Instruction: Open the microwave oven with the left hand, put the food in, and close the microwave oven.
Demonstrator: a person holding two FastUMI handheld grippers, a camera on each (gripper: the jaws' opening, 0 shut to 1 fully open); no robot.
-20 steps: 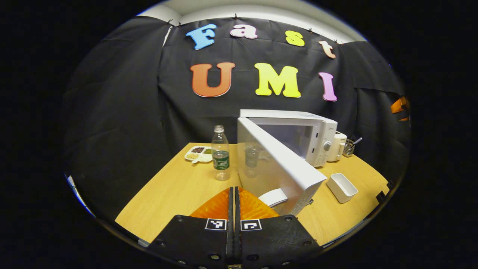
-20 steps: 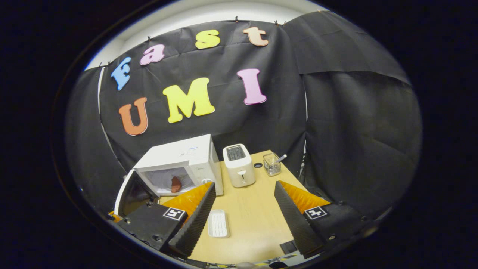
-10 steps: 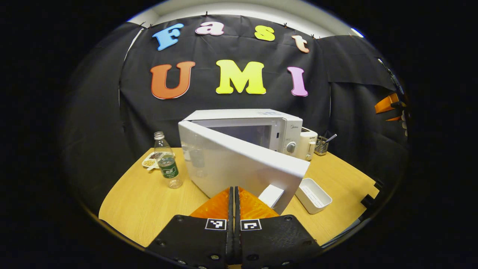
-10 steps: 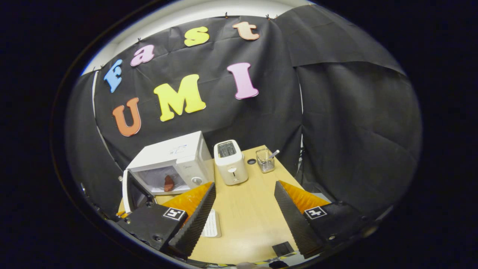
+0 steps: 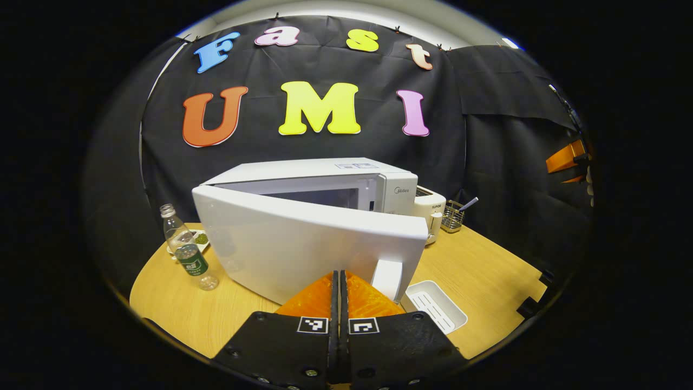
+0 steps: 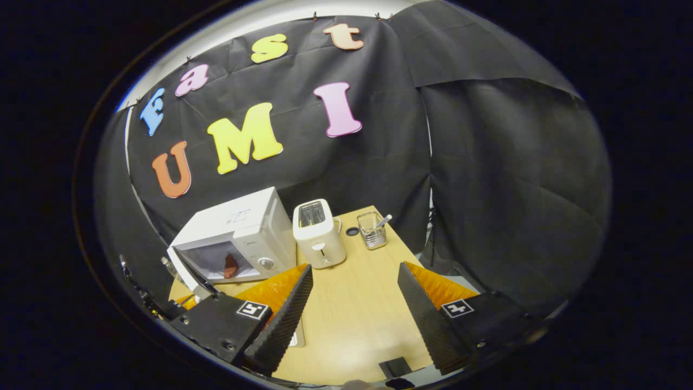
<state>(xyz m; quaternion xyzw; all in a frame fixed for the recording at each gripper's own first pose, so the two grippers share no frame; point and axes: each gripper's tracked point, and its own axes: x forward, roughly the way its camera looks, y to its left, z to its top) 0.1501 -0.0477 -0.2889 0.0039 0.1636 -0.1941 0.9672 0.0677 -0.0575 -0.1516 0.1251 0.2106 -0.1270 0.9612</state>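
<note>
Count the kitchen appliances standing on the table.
2. The microwave oven stands at the back of the table with its door partly open. The toaster stands right beside it, on the side with the control dial. Others may be hidden behind the door.

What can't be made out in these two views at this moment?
- Left gripper view: the white microwave door blocks the cavity, so the food is hidden.
- Left gripper view: whether the left tongs touch the door; the contact spot is hidden behind them.
- Right gripper view: the reddish-brown food is too small to identify.
- Right gripper view: the white tray is mostly covered by the right tongs.
</note>
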